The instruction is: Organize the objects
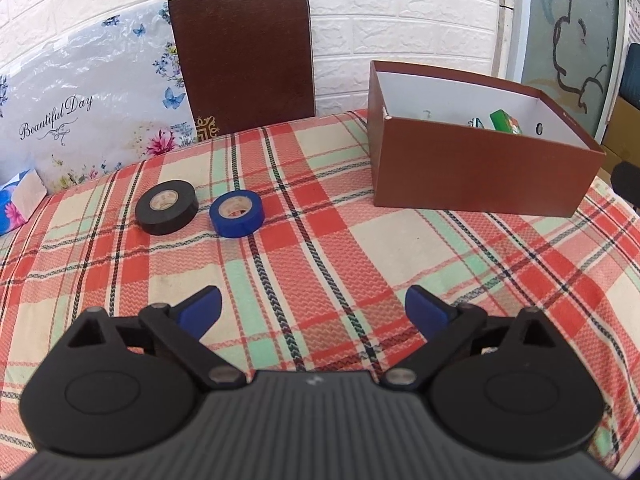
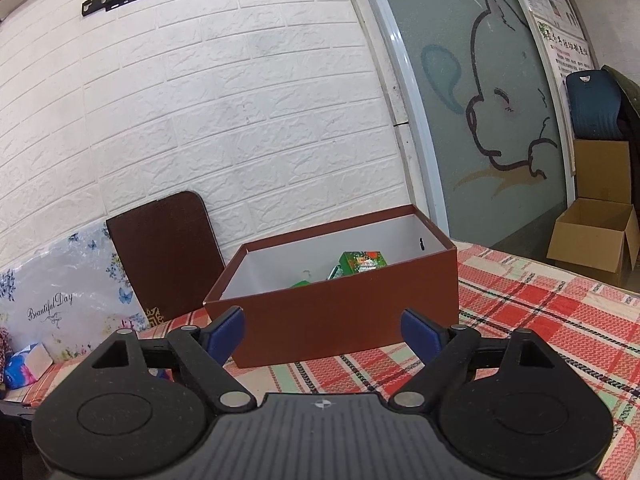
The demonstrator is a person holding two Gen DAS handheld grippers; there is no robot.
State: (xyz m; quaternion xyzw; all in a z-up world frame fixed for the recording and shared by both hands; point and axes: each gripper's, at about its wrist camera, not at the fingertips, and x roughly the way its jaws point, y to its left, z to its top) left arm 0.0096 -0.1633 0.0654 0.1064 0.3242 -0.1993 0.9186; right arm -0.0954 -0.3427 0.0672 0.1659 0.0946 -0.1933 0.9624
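Nearest the lens in the left wrist view is the left gripper, its blue-padded jaws spread wide with only tablecloth showing between them. From that gripper the blue tape roll lies flat at about 11 o'clock, well apart from the fingertips, and the black tape roll sits just beside it, a little further toward 10 o'clock; the two rolls are close but whether they touch cannot be told. At about 1 o'clock stands the brown box, open at the top, white inside, with a green packet showing over its near wall.

In the right wrist view the right gripper also has its jaws wide apart, holding nothing. The same box is straight ahead at 12 o'clock, near the fingertips, its front wall filling the gap between them; whether the pads touch it cannot be told. Green packets lie inside toward the far right end.

Everything rests on a table covered with a red, cream and green plaid cloth. A dark brown board leans against the white brick-pattern wall behind the table, beside a flowered panel reading "Beautiful Day". At 2 o'clock in the right view is a frosted pane with a cartoon drawing, and beyond it cardboard cartons.
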